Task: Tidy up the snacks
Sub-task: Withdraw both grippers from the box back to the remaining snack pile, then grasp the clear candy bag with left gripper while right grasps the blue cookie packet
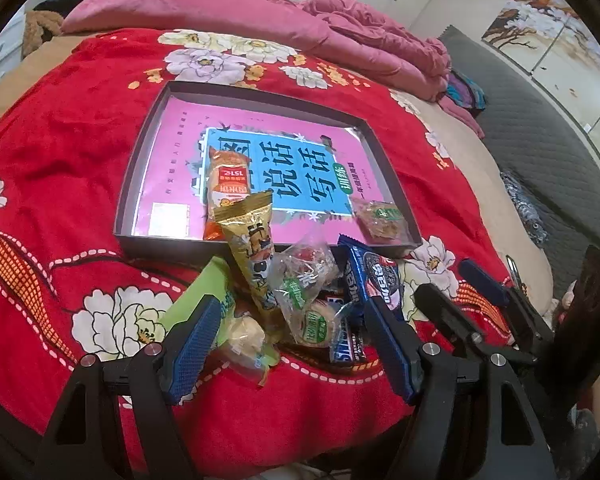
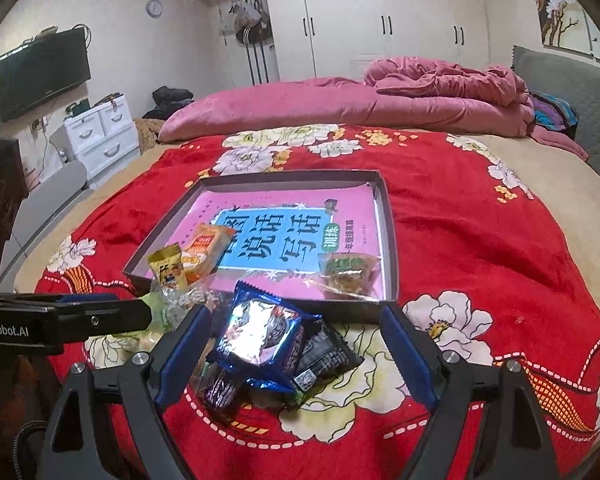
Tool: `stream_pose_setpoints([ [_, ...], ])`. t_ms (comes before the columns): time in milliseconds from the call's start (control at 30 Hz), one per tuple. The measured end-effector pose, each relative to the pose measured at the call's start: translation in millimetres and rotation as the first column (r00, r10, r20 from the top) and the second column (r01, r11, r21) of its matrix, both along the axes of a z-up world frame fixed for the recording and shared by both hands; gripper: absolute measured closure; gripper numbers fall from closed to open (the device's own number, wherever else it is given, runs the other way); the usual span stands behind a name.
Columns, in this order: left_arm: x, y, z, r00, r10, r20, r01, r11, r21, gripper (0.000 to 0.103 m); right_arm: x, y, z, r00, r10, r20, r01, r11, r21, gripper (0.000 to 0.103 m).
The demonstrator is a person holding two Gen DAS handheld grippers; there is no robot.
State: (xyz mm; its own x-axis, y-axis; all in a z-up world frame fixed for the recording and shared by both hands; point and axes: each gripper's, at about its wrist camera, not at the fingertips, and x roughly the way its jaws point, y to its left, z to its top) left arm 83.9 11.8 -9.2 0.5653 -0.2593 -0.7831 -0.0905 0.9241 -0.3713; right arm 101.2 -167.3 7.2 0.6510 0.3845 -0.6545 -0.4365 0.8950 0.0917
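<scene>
Both grippers, left [image 1: 288, 340] and right [image 2: 296, 348], hover fingers open over the snack pile [image 1: 300, 296] at lower centre, probably choosing one for the box [image 1: 140, 184].

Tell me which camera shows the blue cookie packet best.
The right wrist view: the blue cookie packet lies centred between that gripper's open fingers, its whole glossy front visible atop the snack pile. In the left wrist view the packet sits off to the right, partly hidden behind the left gripper's finger.
</scene>
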Motion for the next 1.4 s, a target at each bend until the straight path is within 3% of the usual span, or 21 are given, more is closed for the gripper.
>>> stream_pose_setpoints([
  [567, 1.7, 0.7, -6.6, 1.000, -0.013, -0.004, 0.013, 0.999, -0.045, 0.030, 9.5, 12.7, -21.5, 0.997, 0.005, -0.071, -0.007, 1.000, -0.029, 0.017],
  [1000, 7.4, -2.4, -13.5, 1.000, -0.020, -0.010, 0.020, 0.999, -0.033, 0.036, 14.6, 29.6, -34.2, 0.997, 0.022, -0.080, -0.027, 0.998, -0.065, 0.017],
  [1200, 14.9, -1.5, -19.7, 0.999, -0.021, -0.026, 0.020, 0.999, -0.045, 0.048, 21.8, 31.2, -39.6, 0.994, 0.027, -0.103, -0.032, 0.998, -0.053, 0.017],
  [1400, 19.8, -4.3, -22.6, 0.999, -0.029, -0.031, 0.028, 0.998, -0.058, 0.050, 26.6, 30.6, -43.3, 0.994, 0.013, -0.109, -0.020, 0.997, -0.068, 0.029],
])
